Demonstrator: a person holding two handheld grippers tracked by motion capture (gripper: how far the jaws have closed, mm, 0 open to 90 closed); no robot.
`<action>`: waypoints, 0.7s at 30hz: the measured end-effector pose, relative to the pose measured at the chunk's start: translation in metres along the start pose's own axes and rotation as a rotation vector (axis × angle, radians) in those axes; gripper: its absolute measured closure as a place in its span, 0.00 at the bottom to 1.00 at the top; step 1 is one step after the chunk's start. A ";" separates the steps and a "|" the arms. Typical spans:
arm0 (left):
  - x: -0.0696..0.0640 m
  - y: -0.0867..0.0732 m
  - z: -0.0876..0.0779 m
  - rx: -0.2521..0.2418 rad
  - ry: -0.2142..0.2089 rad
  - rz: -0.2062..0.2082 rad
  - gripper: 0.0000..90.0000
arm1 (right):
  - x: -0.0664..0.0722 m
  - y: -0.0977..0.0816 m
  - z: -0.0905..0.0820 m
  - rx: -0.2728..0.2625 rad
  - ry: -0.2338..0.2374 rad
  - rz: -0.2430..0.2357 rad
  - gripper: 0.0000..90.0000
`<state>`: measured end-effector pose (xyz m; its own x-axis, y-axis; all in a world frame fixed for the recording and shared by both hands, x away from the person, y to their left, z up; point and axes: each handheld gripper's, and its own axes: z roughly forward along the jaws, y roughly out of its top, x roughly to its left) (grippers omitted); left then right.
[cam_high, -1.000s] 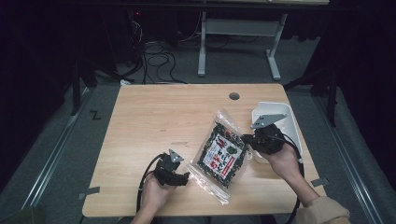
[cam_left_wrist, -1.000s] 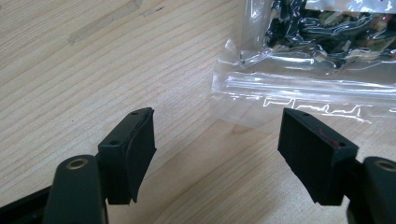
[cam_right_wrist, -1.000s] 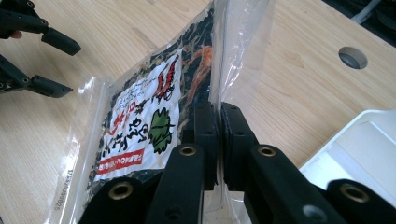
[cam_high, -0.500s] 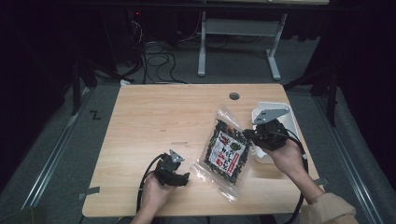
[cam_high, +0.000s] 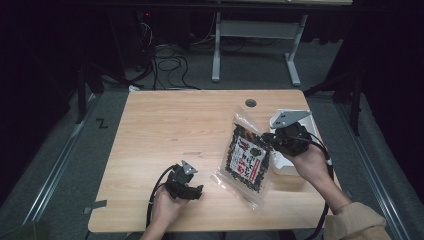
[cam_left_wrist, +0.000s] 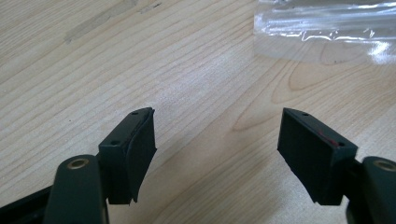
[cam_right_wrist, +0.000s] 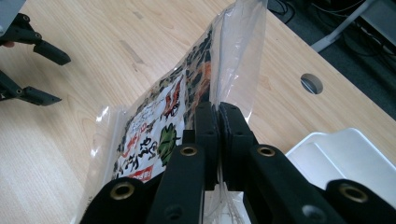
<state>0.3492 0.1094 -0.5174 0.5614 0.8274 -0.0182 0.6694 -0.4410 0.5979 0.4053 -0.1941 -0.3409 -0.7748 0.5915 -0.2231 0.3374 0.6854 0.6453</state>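
We pinch the snack bag (cam_high: 247, 159) in our right gripper (cam_right_wrist: 218, 116); our left gripper (cam_left_wrist: 217, 140) gapes empty over the table (cam_high: 165, 130).

High view: the wooden table (cam_high: 165, 135) is evenly lit from above, the surroundings falling into near-black along the edges, detail soft. Gripper views: bright and sharp at mid-distance, with white glare on the clear plastic bag (cam_left_wrist: 327, 28); shadows beneath the jaws faint.
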 end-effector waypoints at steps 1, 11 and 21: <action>0.000 0.000 0.000 0.000 -0.001 -0.001 0.31 | 0.000 0.000 -0.001 -0.004 -0.002 0.004 0.98; 0.000 0.000 0.001 0.003 -0.001 -0.001 0.31 | -0.004 0.007 -0.007 -0.003 -0.016 -0.010 0.98; 0.000 0.000 0.001 0.000 -0.003 -0.002 0.31 | -0.012 0.019 -0.015 -0.017 -0.040 -0.005 0.98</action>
<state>0.3495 0.1093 -0.5187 0.5617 0.8271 -0.0214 0.6703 -0.4397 0.5977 0.4130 -0.1950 -0.3150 -0.7540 0.6053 -0.2553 0.3245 0.6811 0.6564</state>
